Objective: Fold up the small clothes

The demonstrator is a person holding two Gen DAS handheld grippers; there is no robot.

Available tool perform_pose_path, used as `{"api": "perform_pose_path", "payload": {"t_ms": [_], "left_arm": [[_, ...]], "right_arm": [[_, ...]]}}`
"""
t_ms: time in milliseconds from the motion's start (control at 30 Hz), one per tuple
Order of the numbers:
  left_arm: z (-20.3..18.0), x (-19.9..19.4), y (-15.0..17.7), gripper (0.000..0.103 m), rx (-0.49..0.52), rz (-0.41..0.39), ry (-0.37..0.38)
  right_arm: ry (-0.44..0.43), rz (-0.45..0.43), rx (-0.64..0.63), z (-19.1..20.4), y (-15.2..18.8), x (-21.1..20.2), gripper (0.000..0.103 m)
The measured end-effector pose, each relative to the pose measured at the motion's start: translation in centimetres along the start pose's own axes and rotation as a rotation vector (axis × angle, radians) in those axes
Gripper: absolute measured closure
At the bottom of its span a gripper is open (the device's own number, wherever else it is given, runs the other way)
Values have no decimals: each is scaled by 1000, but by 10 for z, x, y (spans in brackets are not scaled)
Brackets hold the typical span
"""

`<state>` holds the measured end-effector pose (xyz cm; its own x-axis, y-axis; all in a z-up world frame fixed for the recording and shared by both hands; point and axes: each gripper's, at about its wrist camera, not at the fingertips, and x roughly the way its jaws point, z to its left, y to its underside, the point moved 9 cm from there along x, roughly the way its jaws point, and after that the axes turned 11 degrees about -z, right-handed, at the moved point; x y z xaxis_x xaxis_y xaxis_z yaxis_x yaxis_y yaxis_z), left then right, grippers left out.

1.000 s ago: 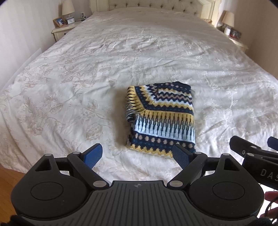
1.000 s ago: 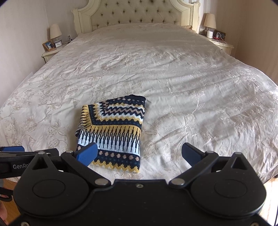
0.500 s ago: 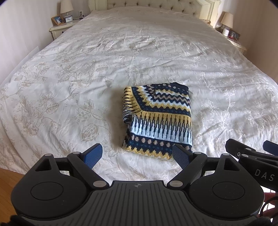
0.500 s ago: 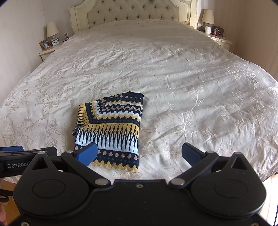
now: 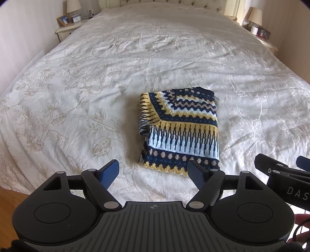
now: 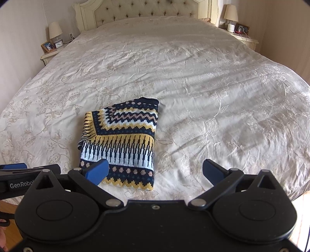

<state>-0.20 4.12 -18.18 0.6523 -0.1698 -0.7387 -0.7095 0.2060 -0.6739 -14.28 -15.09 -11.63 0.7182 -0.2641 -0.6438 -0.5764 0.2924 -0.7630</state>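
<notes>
1. Closing at this moment, the jaws of the left gripper (image 5: 153,173), still spread wide, with nothing between the blue pads (image 5: 109,172) but bedspread.
2. Standing spread apart as well, the jaws of the right gripper (image 6: 155,171), pinching nothing; near pad overlapping the sweater's lower left corner in the right wrist view, contact not tellable.
3. Held side by side over the foot of the bed, both tilted downward; right gripper's black arm visible at the right edge of the left wrist view, lettered "DAS".
4. Lying folded into a neat rectangle just beyond the jaws, a patterned knit sweater (image 5: 180,131): navy, yellow, pale blue and pinkish zigzags, one flap folded diagonally across the upper left.
5. Resting flat on a cream bedspread (image 5: 77,93) with a faint floral print, near the foot edge, slightly right of the left gripper's centre line and left of the right gripper's.
6. Spreading wrinkled toward a tufted headboard (image 6: 147,9) at the far end.
7. Flanking the bed, a nightstand (image 6: 50,55) on the left with a lamp, a framed photo and a small clock, and another nightstand (image 6: 245,39) on the right with a lamp and small items.
8. Showing at the lower corners, wooden floor (image 5: 11,195).
</notes>
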Motion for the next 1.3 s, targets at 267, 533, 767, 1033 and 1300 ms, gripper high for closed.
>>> {"api": "perform_pose_path", "payload": {"t_ms": [267, 533, 767, 1033, 1300], "left_arm": [[-3, 8, -2, 26, 2, 18, 13], [-6, 19, -6, 26, 3, 40, 19], [-9, 35, -9, 26, 10, 70, 23], [-10, 58, -12, 26, 14, 116, 38], [-11, 85, -19, 26, 30, 151, 54]], "right_arm": [[1, 24, 0, -1, 2, 9, 0], [1, 53, -3, -2, 1, 23, 0], [7, 81, 1, -3, -2, 41, 0], [17, 129, 3, -4, 0, 63, 0], [40, 183, 7, -4, 0, 89, 0]]}}
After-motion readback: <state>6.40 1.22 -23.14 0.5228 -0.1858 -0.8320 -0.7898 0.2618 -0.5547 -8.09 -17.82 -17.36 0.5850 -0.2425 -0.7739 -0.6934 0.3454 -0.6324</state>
